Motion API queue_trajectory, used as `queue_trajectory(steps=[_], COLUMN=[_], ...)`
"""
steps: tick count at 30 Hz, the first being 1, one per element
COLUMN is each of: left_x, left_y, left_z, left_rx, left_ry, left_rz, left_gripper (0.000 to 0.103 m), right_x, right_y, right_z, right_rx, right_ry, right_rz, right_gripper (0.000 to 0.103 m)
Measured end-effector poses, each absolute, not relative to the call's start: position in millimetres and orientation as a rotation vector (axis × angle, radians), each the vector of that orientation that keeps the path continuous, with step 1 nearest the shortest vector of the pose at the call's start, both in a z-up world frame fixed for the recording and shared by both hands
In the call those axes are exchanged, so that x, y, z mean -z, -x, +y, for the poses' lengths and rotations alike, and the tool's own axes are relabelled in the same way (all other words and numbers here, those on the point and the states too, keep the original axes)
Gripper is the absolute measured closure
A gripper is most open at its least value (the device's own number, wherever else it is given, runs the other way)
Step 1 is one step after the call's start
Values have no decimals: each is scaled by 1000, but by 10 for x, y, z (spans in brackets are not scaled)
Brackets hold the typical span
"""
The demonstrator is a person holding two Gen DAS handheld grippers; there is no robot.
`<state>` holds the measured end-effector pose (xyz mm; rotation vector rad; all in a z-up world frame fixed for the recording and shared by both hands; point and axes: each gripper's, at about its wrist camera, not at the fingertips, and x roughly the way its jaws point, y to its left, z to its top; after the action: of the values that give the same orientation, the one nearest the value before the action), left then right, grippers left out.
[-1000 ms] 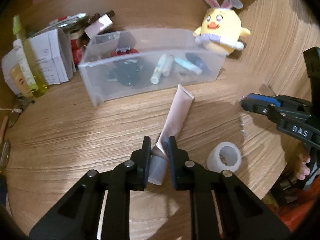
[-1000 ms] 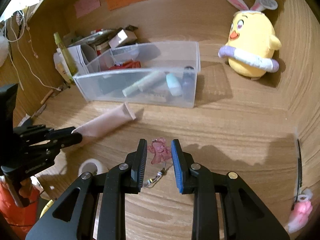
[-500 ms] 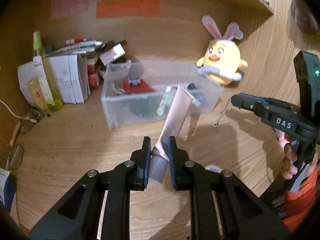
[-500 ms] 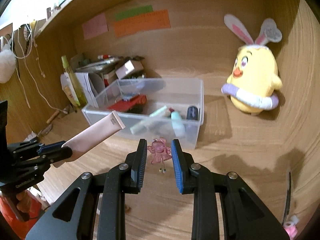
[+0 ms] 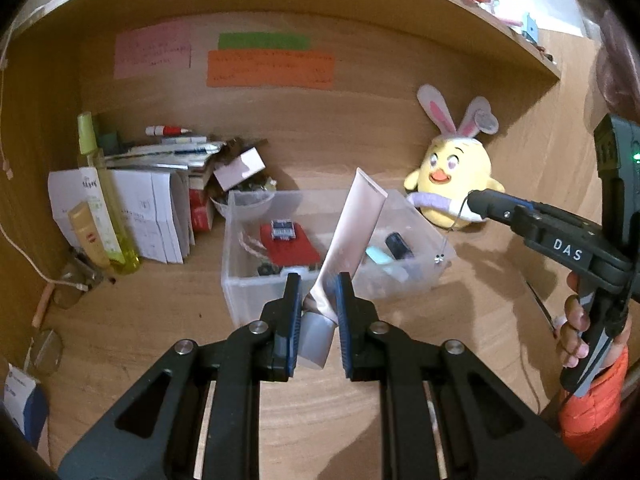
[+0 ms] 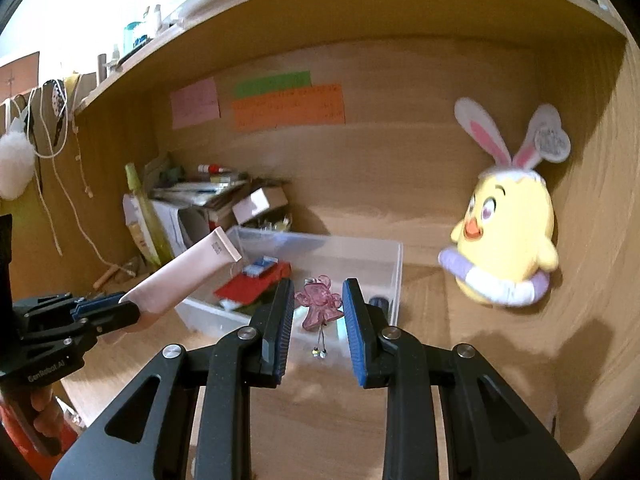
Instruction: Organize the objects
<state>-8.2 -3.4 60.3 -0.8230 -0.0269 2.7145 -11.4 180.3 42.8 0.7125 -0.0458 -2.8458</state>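
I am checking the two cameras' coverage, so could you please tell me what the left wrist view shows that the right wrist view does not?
Only the left wrist view shows the tube's grey cap between the left gripper's fingers, and the glasses lying on the desk.

Only the right wrist view shows the pink charm clearly, held in the right gripper, and the white pompom hanging at the left.

Both show the pink tube, the clear bin, the yellow chick plush and the coloured notes.
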Motion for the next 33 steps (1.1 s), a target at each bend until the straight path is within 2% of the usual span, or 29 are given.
queue_trajectory(steps=[12,28,31,33], left_x=[-663,-269,-244,-241], left_y=[527,1147,1200,1227], left_z=[-77,183,239,268], left_rx=[-2741,-2647,-2638,-2627], left_ry=[835,1022,1025,1025], left_rz=[-78,-54,-35,-32], left_gripper=[87,87,92,93], right_x=[-481,156,253,306], right_y=[515,993,1058,1093], right_z=[1744,1699,1691,1689], right_rx=[2841,2745,2727,2720], right_ry=[-706,-972,-1017,-1044], right_rz=[-19,-2,-7,-5], right_gripper=[80,80,80,80])
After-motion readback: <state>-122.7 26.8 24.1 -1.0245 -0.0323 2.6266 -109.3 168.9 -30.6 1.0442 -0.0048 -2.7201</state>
